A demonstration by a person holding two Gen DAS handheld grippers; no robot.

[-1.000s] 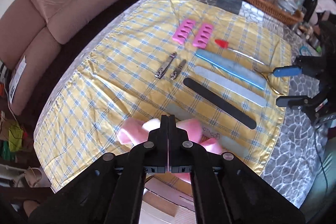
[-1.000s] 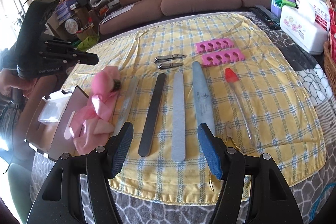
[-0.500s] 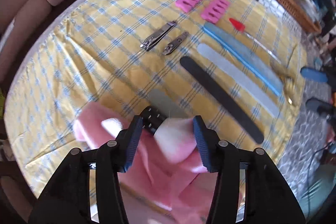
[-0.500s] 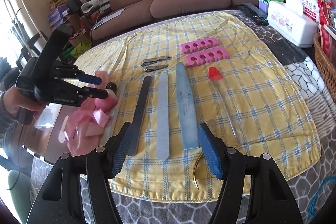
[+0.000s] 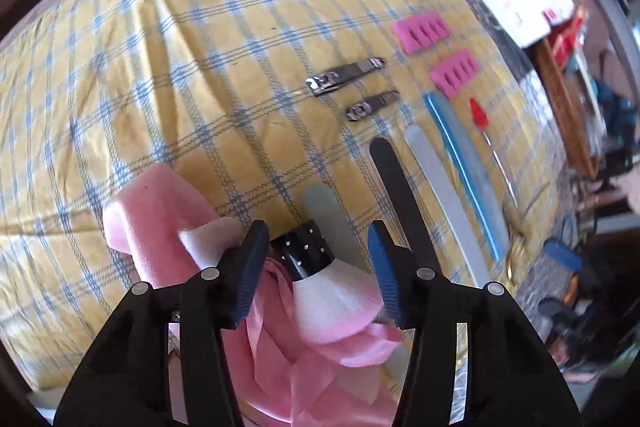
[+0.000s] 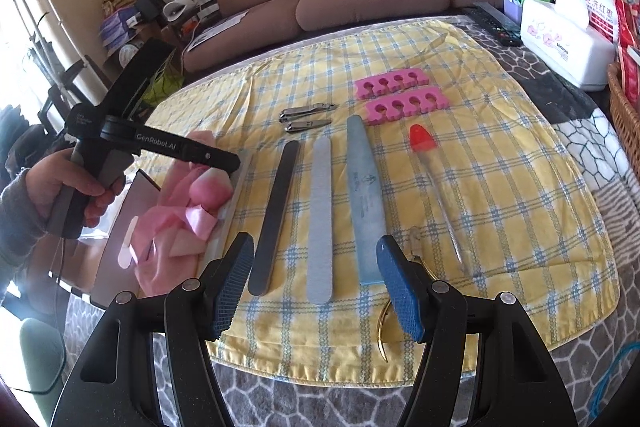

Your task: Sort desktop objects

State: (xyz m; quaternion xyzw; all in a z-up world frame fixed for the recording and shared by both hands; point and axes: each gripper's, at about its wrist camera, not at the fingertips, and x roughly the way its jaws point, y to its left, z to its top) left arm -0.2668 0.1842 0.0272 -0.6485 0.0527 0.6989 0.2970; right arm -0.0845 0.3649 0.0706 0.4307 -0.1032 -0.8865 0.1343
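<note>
My left gripper (image 5: 316, 231) points steeply down over a powder brush (image 5: 332, 303) with a black studded handle, lying on a pink cloth (image 5: 152, 211). The jaws are closing, and the brush handle sits between the pads with a gap on each side. From the right wrist view the left gripper (image 6: 224, 159) hovers over the pink cloth (image 6: 172, 219) at the left edge of the yellow checked cloth (image 6: 500, 187). My right gripper (image 6: 314, 247) stands open and empty above the near ends of the black file (image 6: 276, 207), grey file (image 6: 322, 219) and blue file (image 6: 364, 199).
Two nail clippers (image 6: 308, 111), two pink toe separators (image 6: 392, 83), a red-capped tool (image 6: 420, 137) and gold nippers (image 6: 384, 323) lie on the cloth. A brown box (image 6: 120, 227) sits at the left edge. A tissue box (image 6: 568, 43) and wicker basket (image 6: 624, 99) stand at the right.
My left gripper went from shut to open, sank toward the pink cloth and rolled, so the brush handle now lies between its fingers. The right gripper stayed put.
</note>
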